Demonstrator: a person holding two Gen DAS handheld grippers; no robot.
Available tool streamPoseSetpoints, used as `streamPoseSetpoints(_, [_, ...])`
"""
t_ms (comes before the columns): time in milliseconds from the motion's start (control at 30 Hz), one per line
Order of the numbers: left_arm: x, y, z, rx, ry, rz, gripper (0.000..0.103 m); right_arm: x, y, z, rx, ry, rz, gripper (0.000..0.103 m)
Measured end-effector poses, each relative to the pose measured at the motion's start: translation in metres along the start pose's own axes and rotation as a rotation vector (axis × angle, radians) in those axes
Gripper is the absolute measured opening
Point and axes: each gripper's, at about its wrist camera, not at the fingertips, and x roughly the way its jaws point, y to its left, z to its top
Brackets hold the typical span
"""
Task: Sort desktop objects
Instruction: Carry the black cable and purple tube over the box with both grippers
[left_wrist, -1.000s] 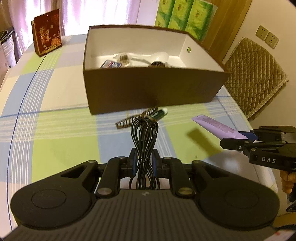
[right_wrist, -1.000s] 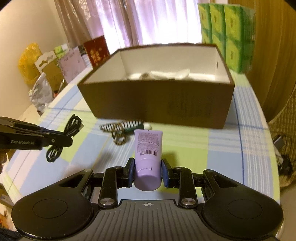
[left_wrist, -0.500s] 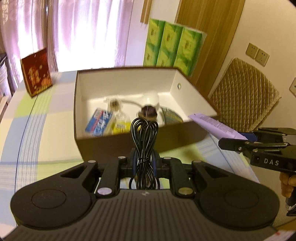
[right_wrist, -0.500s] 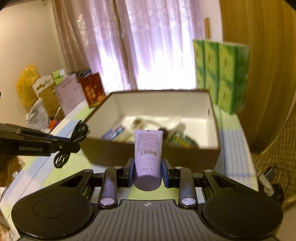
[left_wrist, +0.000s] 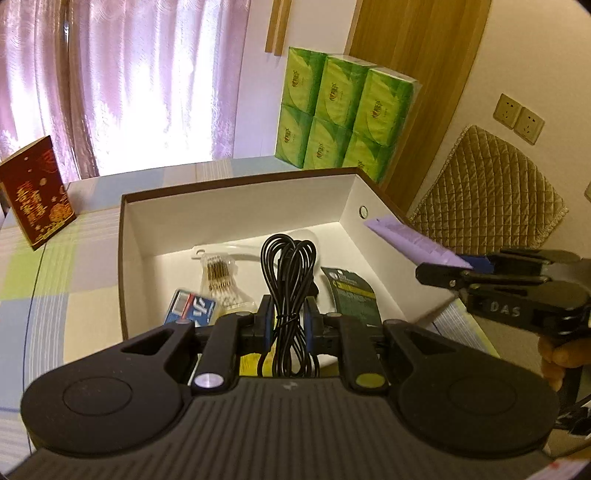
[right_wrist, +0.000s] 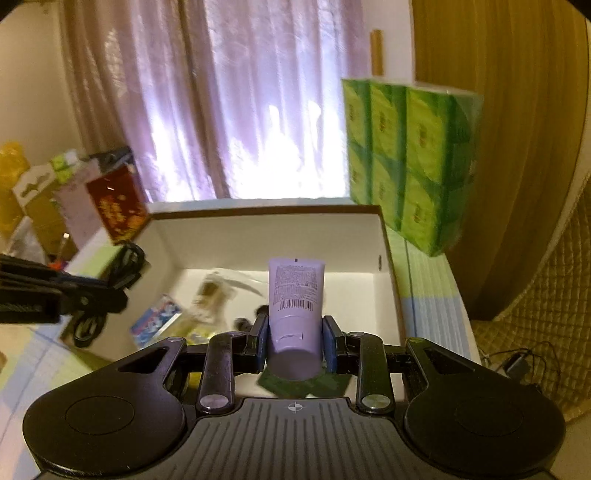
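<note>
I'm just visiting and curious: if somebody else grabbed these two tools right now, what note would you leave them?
Left gripper: jaws shut on the coiled black cable, held above the open brown box.
Right gripper: jaws shut on the purple tube, also over the box.
Done: cotton swabs, a blue packet and a dark packet lie inside.
Left: release both into the box.

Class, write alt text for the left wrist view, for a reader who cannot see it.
The left gripper holds a coiled black cable above an open brown box already containing small packets. At right, the right gripper holds a purple tube over the box's edge; green tissue packs stand behind.
</note>
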Motion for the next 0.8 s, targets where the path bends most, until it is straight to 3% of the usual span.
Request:
streamPoseSetpoints(433, [0.098,0.024,0.041,-0.033,0.169,-0.03,0.012,0.089,-0.011,0.024,-0.04,0.116,-0.137,0.027])
streamPoseSetpoints(800, [0.155,0.036,0.047,-0.063,0.244,-0.011,0.012,0.12,-0.014,0.037,-0.099,0.153,-0.17,0.027])
